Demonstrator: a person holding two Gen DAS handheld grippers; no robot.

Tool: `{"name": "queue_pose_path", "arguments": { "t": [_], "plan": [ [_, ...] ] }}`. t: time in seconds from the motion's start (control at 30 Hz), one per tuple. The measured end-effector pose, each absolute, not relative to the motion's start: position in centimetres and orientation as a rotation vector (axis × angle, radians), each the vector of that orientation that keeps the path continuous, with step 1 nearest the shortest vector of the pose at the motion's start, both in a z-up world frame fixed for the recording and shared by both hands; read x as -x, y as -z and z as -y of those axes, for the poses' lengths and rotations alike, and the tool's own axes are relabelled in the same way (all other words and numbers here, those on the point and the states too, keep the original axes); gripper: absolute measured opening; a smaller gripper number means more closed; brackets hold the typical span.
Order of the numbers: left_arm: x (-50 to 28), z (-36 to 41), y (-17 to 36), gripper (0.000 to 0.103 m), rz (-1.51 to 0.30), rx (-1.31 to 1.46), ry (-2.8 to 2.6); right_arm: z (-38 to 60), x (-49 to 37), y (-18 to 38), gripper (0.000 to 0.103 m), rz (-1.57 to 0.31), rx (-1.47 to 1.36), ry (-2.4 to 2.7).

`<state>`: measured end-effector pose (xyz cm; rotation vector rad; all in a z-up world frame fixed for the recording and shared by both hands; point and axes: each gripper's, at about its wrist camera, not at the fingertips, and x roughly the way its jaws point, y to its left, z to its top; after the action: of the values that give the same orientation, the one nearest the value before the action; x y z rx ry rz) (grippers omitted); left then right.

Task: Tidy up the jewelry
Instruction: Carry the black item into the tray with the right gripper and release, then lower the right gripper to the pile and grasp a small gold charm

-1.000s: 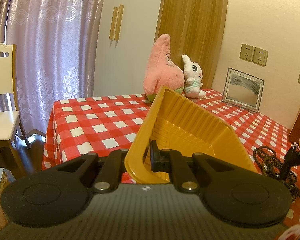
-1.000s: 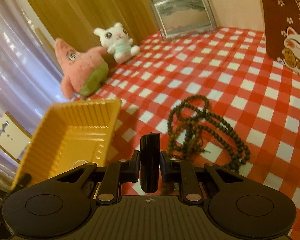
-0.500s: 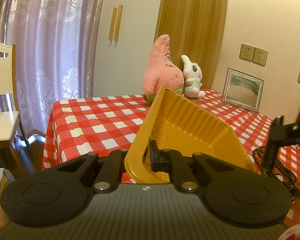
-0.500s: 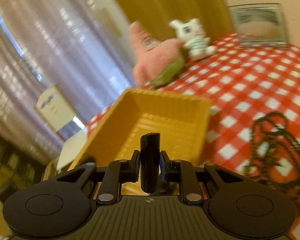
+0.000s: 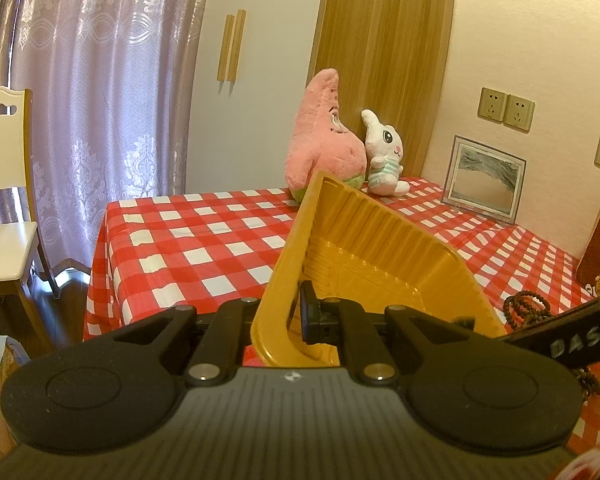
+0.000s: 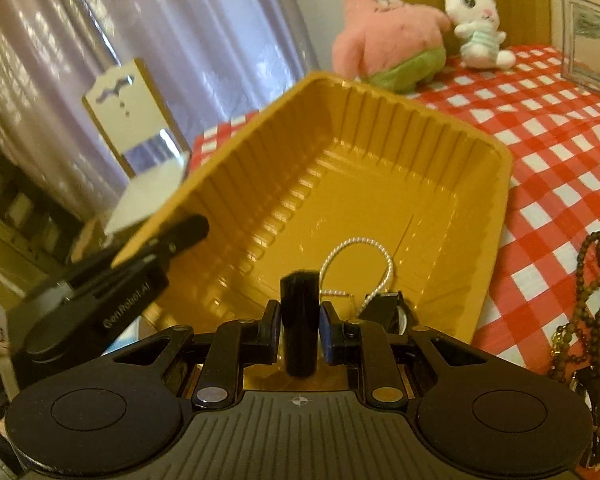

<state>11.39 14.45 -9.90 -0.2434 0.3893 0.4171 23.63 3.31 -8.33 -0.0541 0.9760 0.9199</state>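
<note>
My left gripper (image 5: pixel 296 316) is shut on the rim of a yellow ribbed plastic tray (image 5: pixel 364 248) and holds it tilted above the table. In the right wrist view the tray (image 6: pixel 340 168) fills the middle, with the left gripper (image 6: pixel 172 240) clamped on its left rim. A thin silver chain (image 6: pixel 360 260) lies inside the tray. My right gripper (image 6: pixel 300 316) is shut on a small black cylinder (image 6: pixel 298 320) over the tray's near edge. A dark beaded necklace (image 6: pixel 596 292) lies on the cloth to the right; it also shows in the left wrist view (image 5: pixel 528 308).
The table has a red-and-white checked cloth (image 5: pixel 204 240). A pink plush star (image 5: pixel 324 136) and a white plush rabbit (image 5: pixel 384 152) sit at the back, with a picture frame (image 5: pixel 484 180) by the wall. A white chair (image 5: pixel 4 200) stands left of the table.
My right gripper has swung left from over the beaded necklace to over the tray, still holding the black cylinder. The left gripper and tray have stayed put.
</note>
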Motion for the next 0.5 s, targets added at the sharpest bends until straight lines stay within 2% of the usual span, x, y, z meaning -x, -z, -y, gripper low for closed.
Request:
{"name": "queue_pose_path", "arguments": {
  "t": [0.23, 0.27, 0.33, 0.5],
  "plan": [
    [-11.3, -14.4, 9.9, 0.008, -0.391, 0.240, -0.417, -3.8, -23.9, 8.5, 0.022, -0.949, 0.067, -0.922],
    [-11.3, -14.4, 9.9, 0.008, -0.391, 0.240, -0.417, -3.7, -23.9, 8.3, 0.025, -0.943, 0.060, -0.921],
    [-11.3, -14.4, 9.9, 0.008, -0.392, 0.238, -0.417, -3.5, -23.9, 7.9, 0.044, -0.931, 0.045, -0.915],
    [-11.3, -14.4, 9.9, 0.008, -0.391, 0.239, -0.418, -1.4, -23.8, 5.9, 0.047, -0.869, -0.052, -0.897]
  ]
}}
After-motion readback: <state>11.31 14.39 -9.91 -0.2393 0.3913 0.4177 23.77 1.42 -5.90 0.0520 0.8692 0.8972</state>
